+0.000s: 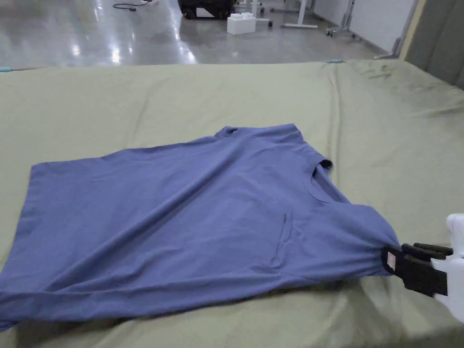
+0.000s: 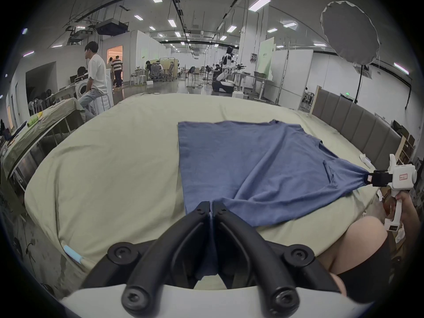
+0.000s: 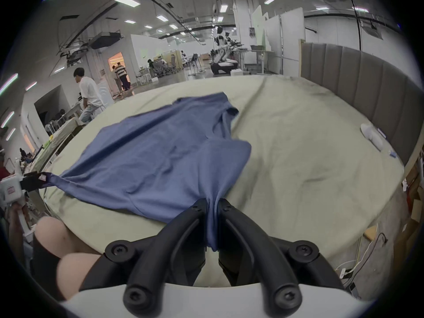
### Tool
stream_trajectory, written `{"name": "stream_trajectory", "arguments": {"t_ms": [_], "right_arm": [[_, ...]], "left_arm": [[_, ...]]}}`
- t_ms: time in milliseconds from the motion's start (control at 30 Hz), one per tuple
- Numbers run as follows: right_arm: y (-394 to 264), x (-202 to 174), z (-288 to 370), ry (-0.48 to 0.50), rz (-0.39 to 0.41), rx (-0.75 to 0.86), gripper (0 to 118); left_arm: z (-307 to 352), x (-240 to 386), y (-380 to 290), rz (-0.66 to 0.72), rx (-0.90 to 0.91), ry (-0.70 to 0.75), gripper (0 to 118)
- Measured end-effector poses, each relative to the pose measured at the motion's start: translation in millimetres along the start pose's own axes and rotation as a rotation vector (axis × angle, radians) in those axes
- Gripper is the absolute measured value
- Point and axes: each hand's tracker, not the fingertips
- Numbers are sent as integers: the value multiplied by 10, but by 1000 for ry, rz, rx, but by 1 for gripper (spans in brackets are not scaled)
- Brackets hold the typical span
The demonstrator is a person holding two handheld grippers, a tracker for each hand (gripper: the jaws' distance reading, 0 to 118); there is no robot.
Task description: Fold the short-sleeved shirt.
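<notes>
The shirt (image 1: 190, 213), blue and short-sleeved, lies spread on a bed (image 1: 181, 99) covered in a pale green sheet, with a padded grey headboard (image 3: 358, 79) along one side.

The right tool (image 1: 393, 259) has its jaws closed on a gathered bunch of the shirt's sleeve end; from the jaws the cloth fans away in taut folds toward the collar (image 1: 317, 181) and the chest. In the right gripper view that tool (image 3: 212, 204) shows cloth pinched between both jaws, a strip of it hanging back between them toward the camera.

The left tool (image 2: 211, 204) is likewise closed on the shirt: in the left gripper view a blue strip runs between the shut jaws, and the shirt stretches ahead of the tips and off to their right, as far as the right tool (image 2: 367, 178). In the right gripper view the left tool (image 3: 43, 178) grips a pulled-out corner at the hem end, far to the left of the near jaws.

Between the two tools the shirt's near edge is drawn tight and lifted slightly off the sheet; the far part rests flat.

Beyond the bed a person (image 2: 95, 75) sits by a counter (image 2: 34, 130).
</notes>
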Motion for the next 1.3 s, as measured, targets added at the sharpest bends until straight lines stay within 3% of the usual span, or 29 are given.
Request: {"name": "stream_trajectory", "arguments": {"t_ms": [233, 400, 567, 600, 633, 667, 700, 733, 767, 800, 900, 933, 967, 1000, 1033, 1067, 1133, 1267, 1300], "right_arm": [[1154, -113, -439, 11, 86, -81, 11], [1744, 34, -1330, -61, 44, -211, 11], [1757, 107, -2117, -99, -17, -281, 11], [1725, 105, -2223, -100, -21, -280, 28], [1697, 112, -2286, -101, -35, -267, 65], [1681, 126, -2281, -120, -77, -194, 105], [1656, 170, -2215, -137, -118, -92, 118], [1635, 222, -2101, -132, -158, 10, 118], [1609, 256, -1922, -145, -176, 120, 118], [1612, 271, -1780, -135, -171, 171, 117], [1476, 273, -1280, -87, -71, 170, 113], [1376, 239, -1113, -57, -28, 165, 104], [1297, 202, -971, -46, 11, 179, 75], [1178, 141, -855, -61, 74, 174, 14], [1053, 84, -745, -117, 135, 160, 4], [926, 46, -633, -105, 142, 164, 4], [704, -35, -523, 8, 159, 111, 4], [433, -226, -445, 15, 176, 72, 4], [396, -257, -442, 25, 172, 68, 4]], "left_arm": [[-589, -207, 891, -43, -25, -5, 1], [-1459, -429, 1322, 9, -126, 22, 1], [-2201, -535, 1247, 60, -262, 44, 2], [-2290, -549, 1210, 56, -262, 52, 10], [-2354, -561, 1177, 54, -265, 70, 31], [-2351, -566, 1140, 53, -246, 77, 67], [-2301, -594, 1139, 61, -190, 114, 81], [-2197, -646, 1142, 97, -133, 118, 93], [-2087, -708, 1139, 150, -92, 106, 93], [-1952, -746, 1135, 198, -69, 90, 118], [-1421, -732, 1052, 231, -37, 38, 118], [-1232, -690, 976, 195, -37, 9, 116], [-1062, -618, 892, 135, -21, -10, 98], [-922, -500, 771, 55, -8, 18, 34], [-829, -387, 631, -20, -22, 69, 0], [-741, -297, 480, -41, -6, 80, 0], [-686, -194, 249, -30, -107, -78, 0], [-880, -175, 69, -39, -98, -49, 0], [-967, -177, 87, -27, -75, -43, 20]]}}
